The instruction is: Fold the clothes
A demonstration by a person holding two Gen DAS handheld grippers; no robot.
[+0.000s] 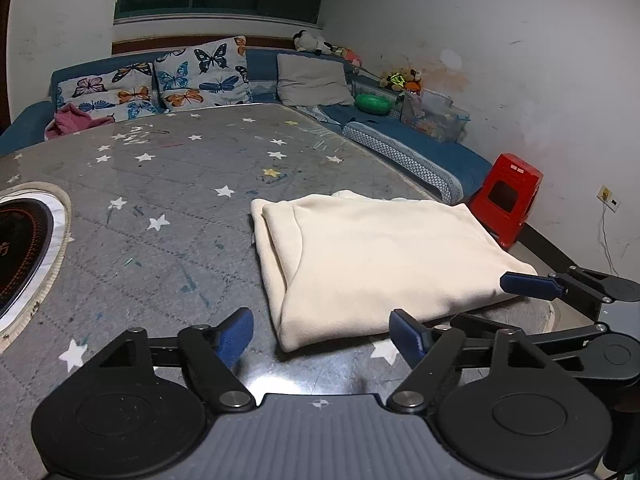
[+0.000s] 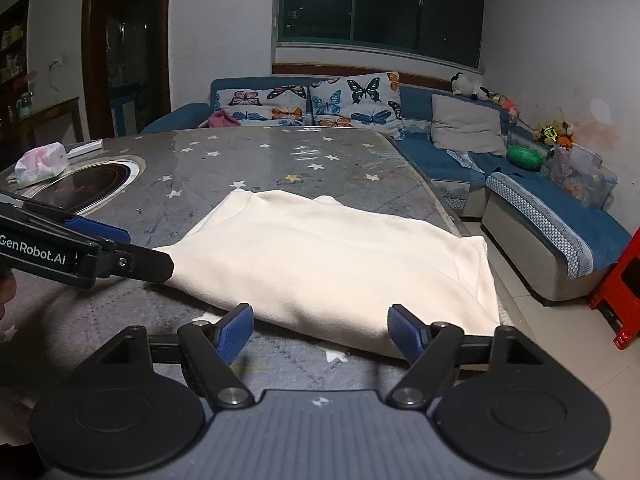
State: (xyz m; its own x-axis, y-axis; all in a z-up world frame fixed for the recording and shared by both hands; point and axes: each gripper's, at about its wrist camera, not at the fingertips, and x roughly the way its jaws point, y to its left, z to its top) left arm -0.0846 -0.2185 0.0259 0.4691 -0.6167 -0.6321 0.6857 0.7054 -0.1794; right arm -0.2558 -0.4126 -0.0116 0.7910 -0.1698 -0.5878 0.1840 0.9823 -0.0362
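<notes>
A cream garment [image 1: 384,264], folded into a thick rectangle, lies flat on the grey star-printed table [image 1: 160,184], close to the table's near edge and toward its right-hand end as the left wrist camera sees it.

The left gripper [image 1: 322,334] points down at the garment's near left corner. Its jaws stand wide apart and hold nothing. The folded corner sits just ahead of the gap between the blue pads; the right pad lies at the garment's near edge, though whether it touches the cloth is not clear, and the left pad is over bare table beside the garment.

The right gripper [image 2: 320,330] faces the garment's near edge further along, toward its right corner. Its jaws are also spread, with nothing clamped. The garment's folded edge runs across just beyond both pads, the right pad at the hem near the corner and the left pad just short of the cloth.

In the right wrist view the left gripper shows at the garment's left end, its black finger overlapping the cloth edge.

Left of the garment, an induction hob [image 2: 92,186] is set into the table, well apart from it. Beyond the garment, past the table's far edge, stands a blue sofa [image 1: 400,140] with butterfly cushions [image 1: 200,76].
</notes>
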